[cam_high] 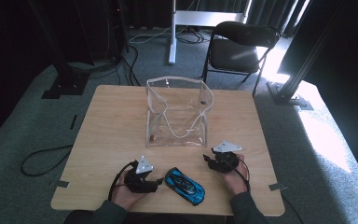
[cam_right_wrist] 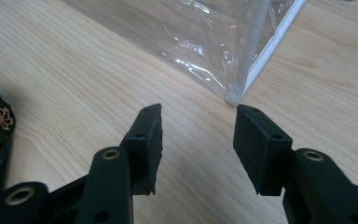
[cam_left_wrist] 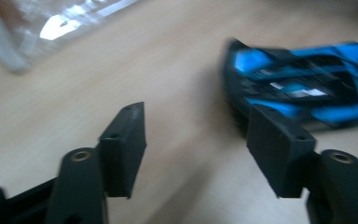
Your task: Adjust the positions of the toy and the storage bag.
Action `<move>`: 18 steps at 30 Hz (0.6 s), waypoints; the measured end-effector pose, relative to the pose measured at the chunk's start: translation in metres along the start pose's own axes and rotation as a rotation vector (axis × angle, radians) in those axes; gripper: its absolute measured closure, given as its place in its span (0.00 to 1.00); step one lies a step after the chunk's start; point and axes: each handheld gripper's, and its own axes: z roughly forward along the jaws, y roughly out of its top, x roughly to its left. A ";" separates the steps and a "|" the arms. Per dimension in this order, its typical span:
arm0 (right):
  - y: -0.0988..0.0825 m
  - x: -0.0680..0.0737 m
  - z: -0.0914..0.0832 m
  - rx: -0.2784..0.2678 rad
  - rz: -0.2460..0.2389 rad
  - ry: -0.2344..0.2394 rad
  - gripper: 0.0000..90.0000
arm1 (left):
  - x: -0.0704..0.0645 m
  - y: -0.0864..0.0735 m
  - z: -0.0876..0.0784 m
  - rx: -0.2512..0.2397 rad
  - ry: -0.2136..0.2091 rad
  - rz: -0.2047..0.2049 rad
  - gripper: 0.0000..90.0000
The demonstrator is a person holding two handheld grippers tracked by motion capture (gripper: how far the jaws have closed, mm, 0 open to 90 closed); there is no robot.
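Both fingers empty, toy car (cam_high: 184, 185) between grippers

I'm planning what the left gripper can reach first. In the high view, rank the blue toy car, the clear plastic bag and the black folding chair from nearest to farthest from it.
From the left gripper:
1. Blue toy car, just beside it toward the table's near edge.
2. Clear plastic bag, standing open at mid-table.
3. Black folding chair, on the floor beyond the table's far edge.
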 end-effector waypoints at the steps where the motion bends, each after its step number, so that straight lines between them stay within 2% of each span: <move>1: 0.000 0.000 0.000 -0.002 0.001 0.001 0.57 | -0.005 -0.003 0.001 0.006 -0.015 0.007 0.40; 2: 0.000 0.000 0.000 -0.005 0.001 -0.002 0.57 | -0.008 -0.005 0.002 0.014 -0.019 0.014 0.38; 4: 0.000 0.001 0.000 -0.003 0.001 0.002 0.57 | -0.017 -0.011 0.007 0.041 0.004 0.052 0.32; 6: -0.001 0.001 0.000 0.002 -0.007 0.000 0.57 | -0.020 -0.013 0.013 0.065 0.007 0.062 0.32; 8: -0.001 0.002 0.001 0.006 -0.006 0.004 0.57 | -0.020 -0.011 0.020 0.082 0.028 0.058 0.33; 14: -0.006 0.004 -0.003 0.025 -0.033 -0.008 0.56 | -0.020 0.004 0.037 0.073 0.067 0.041 0.34; 16: -0.009 0.004 -0.004 0.034 -0.032 -0.005 0.56 | -0.019 0.014 0.048 0.058 0.085 0.019 0.37; 17: -0.009 0.004 -0.004 0.034 -0.032 -0.005 0.56 | -0.019 0.014 0.048 0.058 0.085 0.019 0.39; 18: -0.011 0.004 -0.004 0.037 -0.033 -0.005 0.56 | -0.018 0.026 0.060 0.046 0.097 0.008 0.39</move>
